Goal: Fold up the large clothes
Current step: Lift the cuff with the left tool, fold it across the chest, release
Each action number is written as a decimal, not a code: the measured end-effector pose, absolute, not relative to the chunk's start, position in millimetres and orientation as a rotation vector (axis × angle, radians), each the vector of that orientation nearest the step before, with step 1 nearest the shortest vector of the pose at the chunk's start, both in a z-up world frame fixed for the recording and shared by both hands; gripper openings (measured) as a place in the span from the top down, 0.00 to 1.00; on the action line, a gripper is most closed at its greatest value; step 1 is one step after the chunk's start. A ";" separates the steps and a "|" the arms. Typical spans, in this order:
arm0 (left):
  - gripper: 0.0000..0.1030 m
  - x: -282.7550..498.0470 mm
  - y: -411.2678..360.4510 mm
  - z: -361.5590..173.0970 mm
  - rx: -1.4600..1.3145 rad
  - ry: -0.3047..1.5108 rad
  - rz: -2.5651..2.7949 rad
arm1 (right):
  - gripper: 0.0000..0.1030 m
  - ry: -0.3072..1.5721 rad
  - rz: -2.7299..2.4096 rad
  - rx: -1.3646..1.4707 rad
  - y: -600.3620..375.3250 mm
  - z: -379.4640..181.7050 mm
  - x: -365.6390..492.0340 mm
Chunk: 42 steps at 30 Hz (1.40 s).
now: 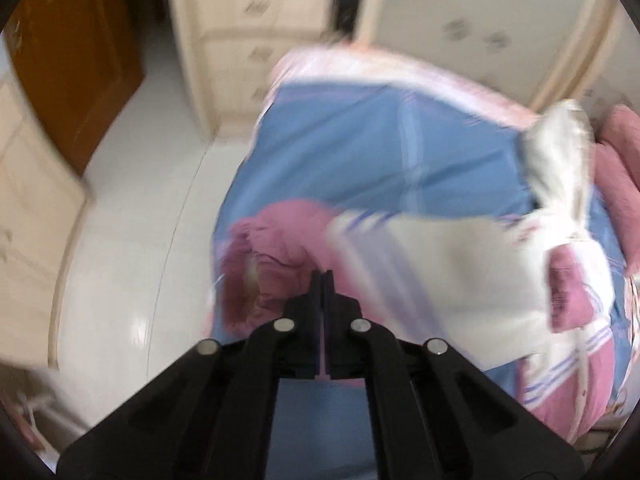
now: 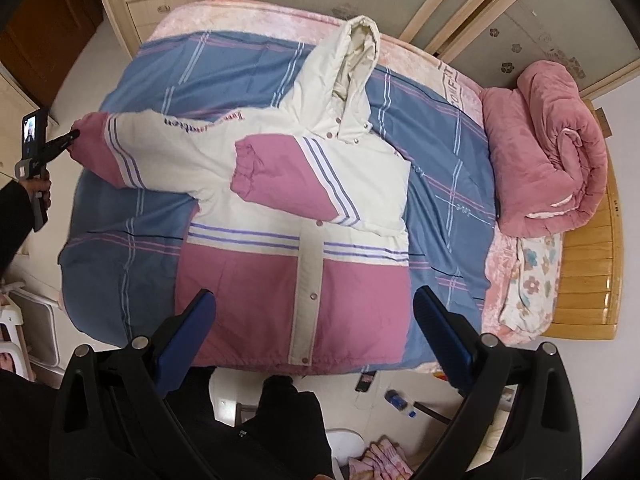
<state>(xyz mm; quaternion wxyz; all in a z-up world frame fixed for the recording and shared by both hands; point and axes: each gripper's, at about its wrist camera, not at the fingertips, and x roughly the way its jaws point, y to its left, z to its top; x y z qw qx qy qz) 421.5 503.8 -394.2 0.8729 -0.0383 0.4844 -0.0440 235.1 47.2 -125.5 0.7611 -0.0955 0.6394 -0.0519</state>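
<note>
Blur is smearing my left view. I'm pinching the jacket cuff in my left claw. My right claw is hovering wide over the bed.

Cream-and-pink padded hooded jacket, front side up on a blue checked bedsheet. The body is cream above and pink below, divided by purple-and-white stripes, with a cream snap-button placket running toward 6 o'clock. The cream hood points toward 12 o'clock. One sleeve lies folded across the chest, its pink elastic cuff at centre. The other sleeve stretches toward 9 o'clock, its pink cuff end at the sheet's edge.
</note>
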 end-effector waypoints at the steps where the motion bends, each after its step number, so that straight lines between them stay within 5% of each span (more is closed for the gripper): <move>1: 1.00 415.9 485.6 -376.5 -0.079 0.978 -0.127 | 0.04 1.383 -0.106 -0.196 43.1 -124.1 233.3; 9: 1.00 397.2 325.6 -296.7 -0.074 0.874 -0.293 | 0.04 1.326 -0.064 -0.101 -10.8 -117.9 215.3; 19: 0.98 377.0 75.2 -332.2 -0.015 0.978 -0.386 | 0.04 1.292 -0.103 -0.017 -162.4 -115.8 169.7; 20: 0.81 377.6 57.7 -345.6 -0.042 1.015 -0.389 | 0.04 1.292 -0.125 -0.006 -182.4 -115.5 161.4; 21: 0.34 381.7 40.3 -362.8 -0.064 1.061 -0.388 | 0.04 1.292 -0.147 0.007 -199.4 -115.0 154.1; 22: 0.15 380.7 14.9 -386.0 -0.082 1.131 -0.393 | 0.04 1.292 -0.167 0.020 -214.3 -113.8 148.2; 23: 0.08 379.4 4.2 -398.2 -0.090 1.164 -0.407 | 0.04 1.288 -0.188 0.038 -231.7 -111.8 141.0; 29: 0.08 331.0 -67.3 -392.9 -0.128 1.332 -0.513 | 0.04 1.240 -0.188 0.105 -281.5 -101.0 118.0; 42: 0.03 169.1 47.9 -123.2 -0.021 1.197 -0.072 | 0.04 1.132 0.067 0.214 -245.3 -89.2 147.8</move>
